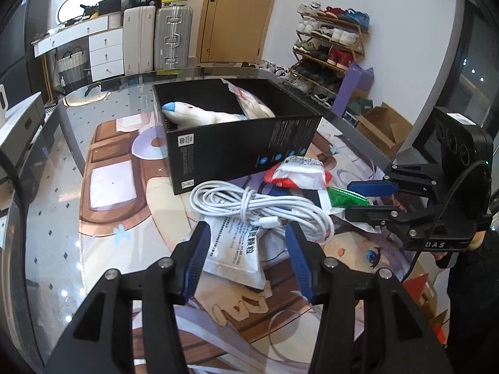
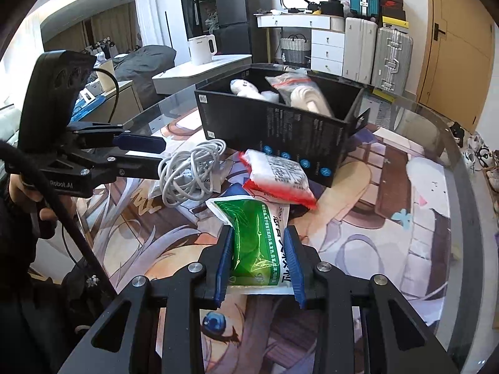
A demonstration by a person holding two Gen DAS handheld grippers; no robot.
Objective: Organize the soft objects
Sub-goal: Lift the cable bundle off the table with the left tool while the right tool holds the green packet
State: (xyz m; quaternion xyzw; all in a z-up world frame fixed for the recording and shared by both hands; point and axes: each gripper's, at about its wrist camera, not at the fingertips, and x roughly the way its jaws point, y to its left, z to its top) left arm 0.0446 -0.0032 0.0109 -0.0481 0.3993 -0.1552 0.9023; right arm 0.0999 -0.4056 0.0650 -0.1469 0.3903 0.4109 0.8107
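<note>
A black box (image 1: 237, 149) (image 2: 274, 131) stands on the table and holds a white plush toy (image 1: 199, 113) and a white bagged item (image 2: 299, 93). In front of it lie a coiled white cable (image 1: 259, 208) (image 2: 190, 171), a white printed pouch (image 1: 237, 249), a red-edged white pouch (image 1: 296, 173) (image 2: 277, 176) and a green-and-white pouch (image 2: 262, 243) (image 1: 346, 196). My left gripper (image 1: 246, 233) is open, its fingers either side of the white pouch under the cable. My right gripper (image 2: 260, 233) has its fingers closed against the green pouch's sides.
The round glass table (image 2: 436, 118) carries an illustrated anime mat (image 1: 118, 205). Suitcases (image 1: 156, 37), drawers (image 1: 106, 50), a door (image 1: 237, 12) and a shoe rack (image 1: 330, 40) stand beyond the table. A white kettle (image 2: 201, 48) sits on a side surface.
</note>
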